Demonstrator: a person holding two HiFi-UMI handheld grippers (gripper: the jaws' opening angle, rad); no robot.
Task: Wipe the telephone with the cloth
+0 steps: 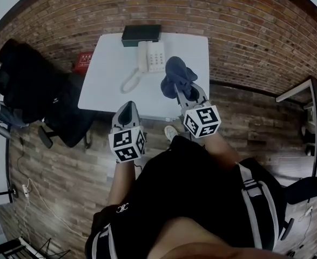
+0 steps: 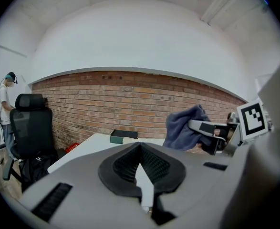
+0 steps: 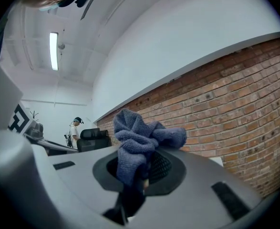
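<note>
A white telephone (image 1: 152, 56) lies at the far middle of a white table (image 1: 107, 80), its handset on the left and a coiled cord (image 1: 130, 82) trailing toward me. My right gripper (image 1: 182, 90) is shut on a bunched dark blue cloth (image 1: 177, 75), held above the table's right part, just right of the telephone. In the right gripper view the cloth (image 3: 139, 144) bulges out between the jaws. My left gripper (image 1: 127, 112) hovers at the table's near edge, shut with nothing in it (image 2: 140, 162). From the left gripper view the cloth (image 2: 185, 128) shows at right.
A dark green box (image 1: 141, 35) sits at the table's far edge, behind the telephone. A black office chair (image 1: 36, 88) stands left of the table, a red item (image 1: 83, 61) by the brick wall (image 1: 244, 31). A desk edge (image 1: 309, 112) is at right. A person (image 2: 5, 109) stands far left.
</note>
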